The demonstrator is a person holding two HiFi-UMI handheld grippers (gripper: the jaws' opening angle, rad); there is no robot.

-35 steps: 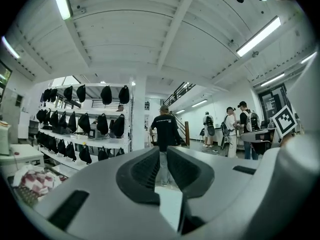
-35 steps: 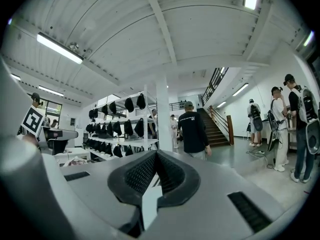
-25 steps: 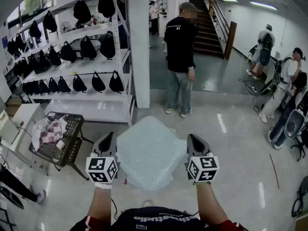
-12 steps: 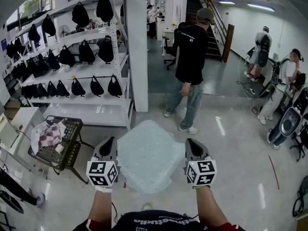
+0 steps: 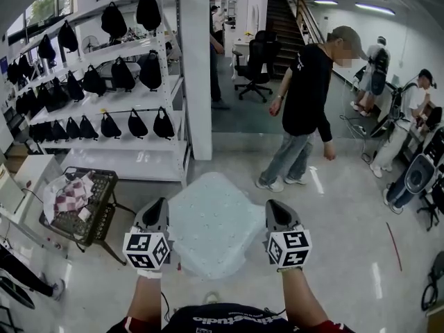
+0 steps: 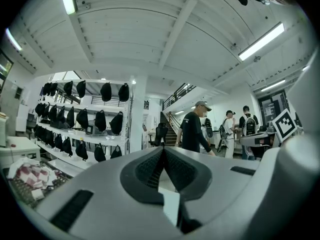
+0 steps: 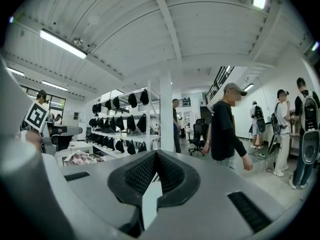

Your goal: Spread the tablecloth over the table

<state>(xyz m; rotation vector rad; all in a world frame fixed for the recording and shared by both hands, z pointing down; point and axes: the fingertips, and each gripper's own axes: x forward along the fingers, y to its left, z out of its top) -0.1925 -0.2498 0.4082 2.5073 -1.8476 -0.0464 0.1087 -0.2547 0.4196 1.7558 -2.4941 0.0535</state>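
Observation:
A pale blue-white quilted tablecloth [image 5: 208, 227] hangs stretched between my two grippers in the head view. The left gripper [image 5: 158, 205] holds its left edge and the right gripper [image 5: 275, 207] its right edge, both pointing level and away from me. In the left gripper view the jaws [image 6: 164, 151] are shut, with a pale strip of cloth [image 6: 170, 206] pinched between them. The right gripper view shows the same: the gripper [image 7: 156, 154] is shut on a pale strip of cloth [image 7: 150, 204]. No table shows; the cloth hides what lies beneath it.
A dark wire basket [image 5: 97, 217] with red-and-white cloths stands at the left. White shelves [image 5: 118, 103] of black bags and a white pillar [image 5: 197, 68] are ahead on the left. A person in black [image 5: 305, 109] walks ahead on the right. More people [image 5: 413, 116] are at the far right.
The person in black has walked from the middle of the room over to the right. Both grippers and the cloth between them have stayed where they were.

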